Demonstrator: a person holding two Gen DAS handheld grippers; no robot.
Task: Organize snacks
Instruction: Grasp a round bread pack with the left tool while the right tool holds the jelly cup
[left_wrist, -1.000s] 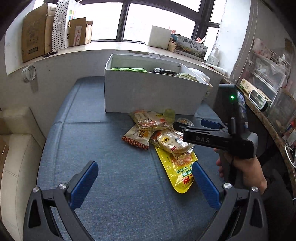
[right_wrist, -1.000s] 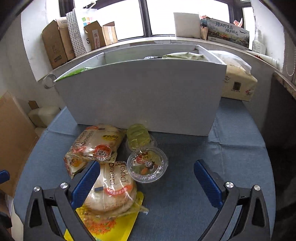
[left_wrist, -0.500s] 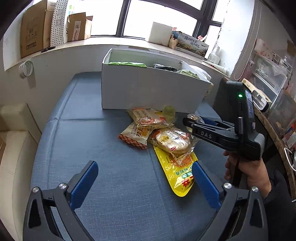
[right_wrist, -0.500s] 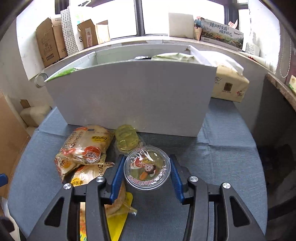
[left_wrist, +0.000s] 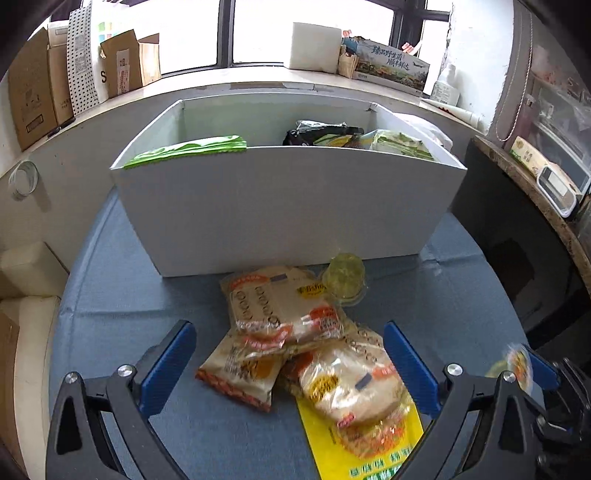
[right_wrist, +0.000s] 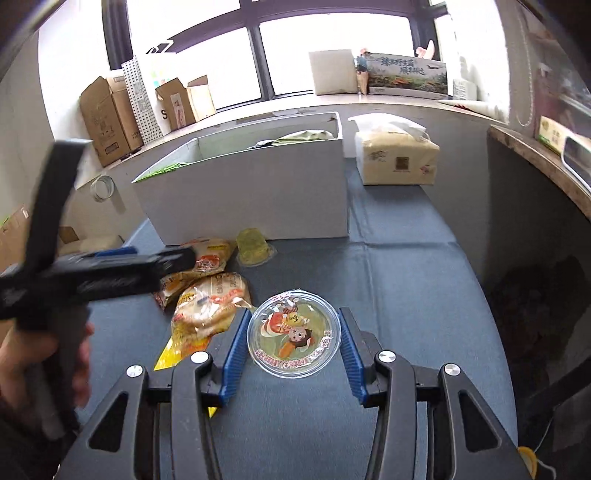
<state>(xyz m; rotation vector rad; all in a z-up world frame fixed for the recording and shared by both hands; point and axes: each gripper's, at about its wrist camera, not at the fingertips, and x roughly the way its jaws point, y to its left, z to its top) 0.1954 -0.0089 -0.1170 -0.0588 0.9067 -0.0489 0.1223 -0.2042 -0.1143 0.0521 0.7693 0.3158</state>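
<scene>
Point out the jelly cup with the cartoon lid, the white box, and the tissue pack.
jelly cup (right_wrist: 293, 333): right wrist view, centre of its cartoon lid, between the right tool's fingers.
white box (left_wrist: 288, 206): left wrist view, middle of its front wall.
tissue pack (right_wrist: 399, 162): right wrist view, its front face.

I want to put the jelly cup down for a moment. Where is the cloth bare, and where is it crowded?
Bare blue cloth runs right of the snack pile, from the white box and tissue pack forward. More lies left of the pile. It is crowded in front of the box's middle, where the packets overlap.
</scene>
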